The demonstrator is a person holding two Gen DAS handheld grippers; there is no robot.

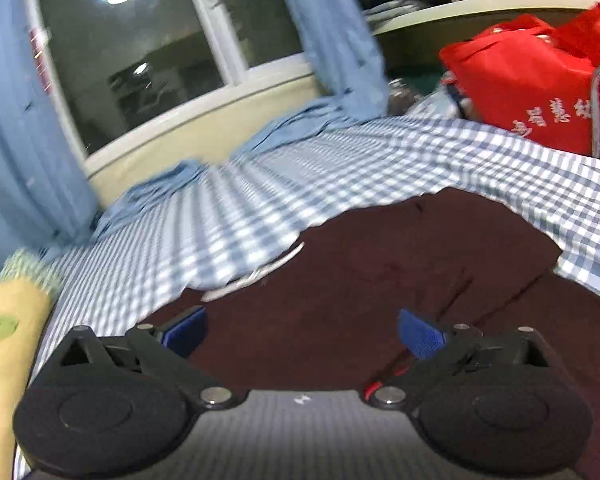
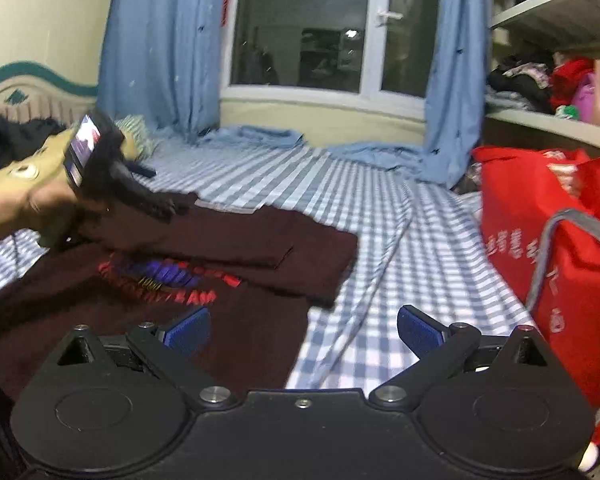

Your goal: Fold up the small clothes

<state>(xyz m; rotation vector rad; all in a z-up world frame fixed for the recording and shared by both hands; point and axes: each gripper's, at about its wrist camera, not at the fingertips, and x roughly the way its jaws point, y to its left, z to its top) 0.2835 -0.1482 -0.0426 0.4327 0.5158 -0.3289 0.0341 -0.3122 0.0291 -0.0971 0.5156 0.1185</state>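
A dark maroon shirt (image 2: 236, 272) with a red and purple print lies on the blue checked bed sheet (image 2: 412, 264). One side is folded over, with a sleeve on top. In the left wrist view the same shirt (image 1: 380, 280) fills the lower middle. My left gripper (image 1: 300, 332) is open just above the maroon cloth and holds nothing. It also shows in the right wrist view (image 2: 156, 196), over the shirt's far left part. My right gripper (image 2: 304, 328) is open and empty over the shirt's near right edge.
A red fabric bag (image 2: 548, 248) with a grey handle stands on the bed at the right; it also shows in the left wrist view (image 1: 540, 92). A yellow pillow (image 1: 8, 344) lies at the left. Blue curtains (image 2: 156, 40) and a window are beyond. Shelves (image 2: 540, 120) hold clothes.
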